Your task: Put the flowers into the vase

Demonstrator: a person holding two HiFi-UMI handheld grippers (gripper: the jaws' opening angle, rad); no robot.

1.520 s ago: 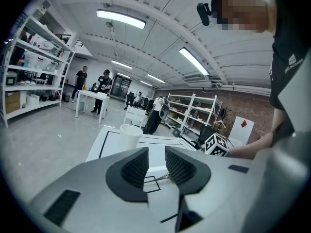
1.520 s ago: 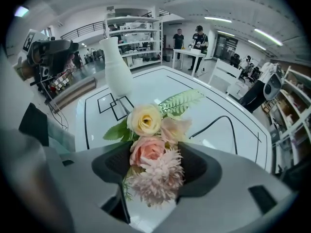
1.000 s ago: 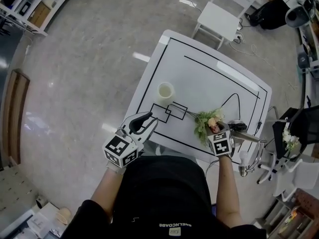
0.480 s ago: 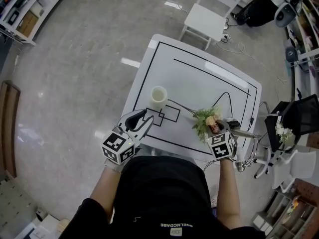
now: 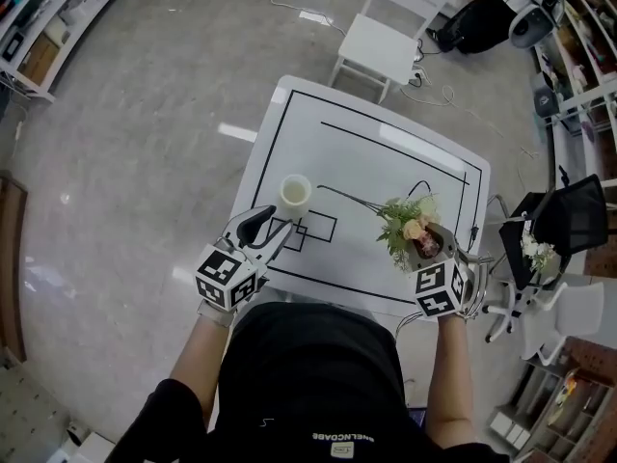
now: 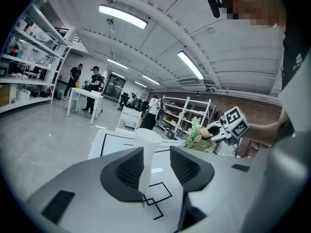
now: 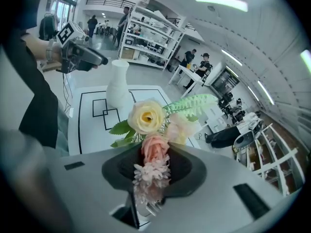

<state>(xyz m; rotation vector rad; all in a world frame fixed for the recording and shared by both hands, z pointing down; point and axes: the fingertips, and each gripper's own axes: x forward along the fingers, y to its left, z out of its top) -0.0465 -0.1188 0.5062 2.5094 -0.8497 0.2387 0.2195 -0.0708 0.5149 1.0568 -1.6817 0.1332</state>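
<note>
A white vase [image 5: 294, 193] stands upright on the white table [image 5: 386, 157], near its left edge. My left gripper [image 5: 273, 230] points at the vase from the near side. Its jaws are opening, and the vase [image 6: 147, 140] shows in the gap between them, with no pad pressing on it. My right gripper [image 5: 431, 246] is shut on a bunch of artificial flowers [image 5: 410, 222] and holds it above the table's right side. The cream and pink blooms [image 7: 148, 118] stick up out of the jaws, and the thin stem [image 5: 339, 194] trails left.
Black outlines and two small squares [image 5: 308, 230] are marked on the table, and a black cable [image 5: 421, 185] lies at its right. A white chair [image 5: 386, 37] stands beyond the far end and an office chair [image 5: 564, 225] to the right. Shelves and people are far off.
My right gripper has risen with the flowers, lifting them off the table. My left gripper has edged closer to the vase and its jaws have spread wider.
</note>
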